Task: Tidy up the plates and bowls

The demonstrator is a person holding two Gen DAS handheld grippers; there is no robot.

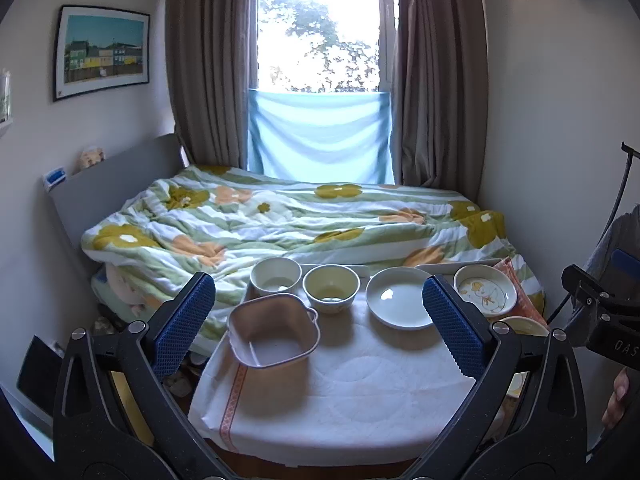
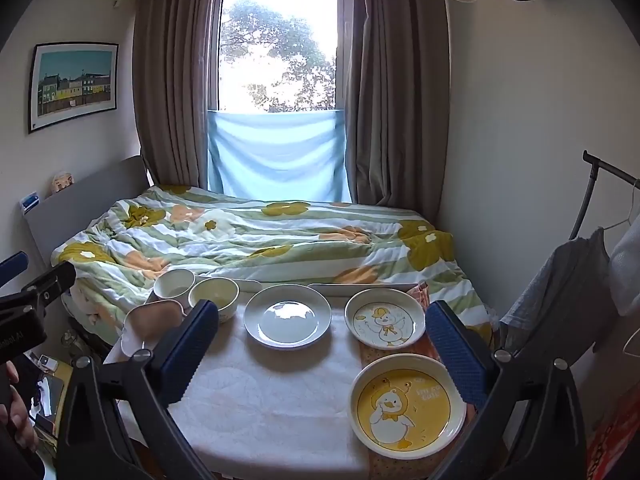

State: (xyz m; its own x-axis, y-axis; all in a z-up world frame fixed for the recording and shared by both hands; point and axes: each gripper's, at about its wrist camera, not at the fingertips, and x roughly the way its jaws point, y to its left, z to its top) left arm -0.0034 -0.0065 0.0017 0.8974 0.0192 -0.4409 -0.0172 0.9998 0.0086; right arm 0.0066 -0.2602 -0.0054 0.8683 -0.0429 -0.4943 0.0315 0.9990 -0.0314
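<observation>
Nearest the right gripper [image 2: 322, 354] lies the yellow duck plate [image 2: 408, 406], on the near right part of the table [image 2: 260, 400], partly on an orange patterned cloth [image 2: 370, 354]. Just behind it sits the white duck plate [image 2: 385, 318], and left of that, near but apart, the plain white plate [image 2: 287, 315]. Further left stand the yellow bowl [image 2: 214, 296] and the white bowl [image 2: 174, 283], side by side at the table's far edge. In front of them sits a pink square bowl [image 2: 150, 326] with a small handle, at the left edge of the white tablecloth [image 2: 240, 420].

Both grippers hover above the table, tilted down, holding nothing. The right gripper's blue pads [image 2: 456, 354] stand wide apart, framing the plates. The left gripper [image 1: 318, 324] is also spread wide, its blue pads [image 1: 184, 320] on either side of the pink bowl [image 1: 274, 330] and plain plate [image 1: 400, 298] in the left wrist view. There the yellow bowl [image 1: 331, 288] and white bowl [image 1: 276, 276] stand behind the pink one, and the white duck plate [image 1: 486, 290] shows past the right pad.

Beyond the table lies a bed with a flowered quilt [image 1: 280, 216], then brown curtains [image 1: 204, 64] and a window [image 1: 318, 28] with a blue cloth [image 1: 320, 136] across its lower part. A framed picture [image 1: 102, 52] hangs on the left wall. A person's fingers [image 2: 18, 412] show at the left edge of the right wrist view.
</observation>
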